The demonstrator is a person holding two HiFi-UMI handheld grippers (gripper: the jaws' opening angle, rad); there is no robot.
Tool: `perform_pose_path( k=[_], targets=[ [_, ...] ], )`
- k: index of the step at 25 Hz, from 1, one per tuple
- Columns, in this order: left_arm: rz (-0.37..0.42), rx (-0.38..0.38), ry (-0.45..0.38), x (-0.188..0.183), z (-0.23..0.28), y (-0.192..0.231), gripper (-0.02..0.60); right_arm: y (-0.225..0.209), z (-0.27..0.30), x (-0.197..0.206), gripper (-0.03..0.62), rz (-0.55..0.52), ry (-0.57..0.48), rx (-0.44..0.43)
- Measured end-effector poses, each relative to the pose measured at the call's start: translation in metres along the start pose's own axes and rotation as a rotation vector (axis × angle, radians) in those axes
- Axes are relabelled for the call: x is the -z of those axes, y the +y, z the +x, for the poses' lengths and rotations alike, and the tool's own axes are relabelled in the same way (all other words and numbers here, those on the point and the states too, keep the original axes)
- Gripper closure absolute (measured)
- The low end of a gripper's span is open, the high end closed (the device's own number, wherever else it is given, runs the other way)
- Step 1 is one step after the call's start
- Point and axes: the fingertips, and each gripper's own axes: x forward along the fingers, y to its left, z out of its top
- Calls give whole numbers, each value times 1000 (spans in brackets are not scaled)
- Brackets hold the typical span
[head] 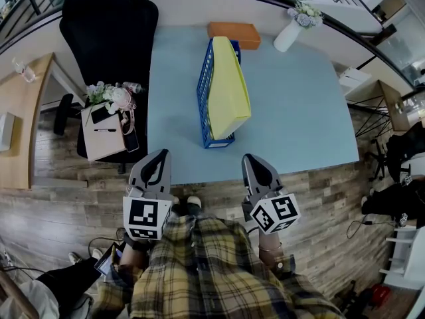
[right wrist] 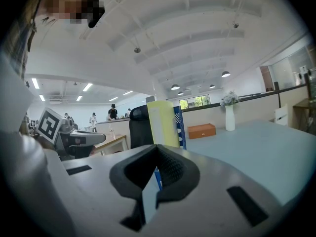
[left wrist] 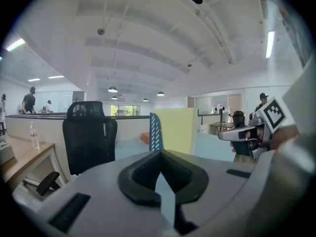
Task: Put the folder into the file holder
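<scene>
A yellow folder [head: 229, 92] stands leaning inside the blue mesh file holder [head: 205, 85] in the middle of the light blue table [head: 299, 111]. Both grippers hover side by side at the table's near edge, pointing at the holder and apart from it. My left gripper [head: 161, 153] is shut and holds nothing. So is my right gripper [head: 247, 158]. In the left gripper view the folder [left wrist: 177, 130] and holder [left wrist: 155, 132] rise beyond the closed jaws [left wrist: 160, 157]. The right gripper view shows the folder [right wrist: 163, 122] and holder [right wrist: 180, 125] past its shut jaws [right wrist: 157, 152].
An orange box [head: 234, 33] and a white vase with flowers [head: 289, 35] sit at the table's far edge. A black office chair [head: 109, 25] stands left of the table, with a small stand holding flowers and phones [head: 106, 125] in front of it.
</scene>
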Motion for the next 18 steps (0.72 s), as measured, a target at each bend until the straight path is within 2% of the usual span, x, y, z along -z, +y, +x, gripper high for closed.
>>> perform_pose_path(
  k=[18],
  targets=[
    [-7, -8, -17, -5, 4, 9, 590, -5, 6, -1, 592, -11, 5, 14]
  ],
)
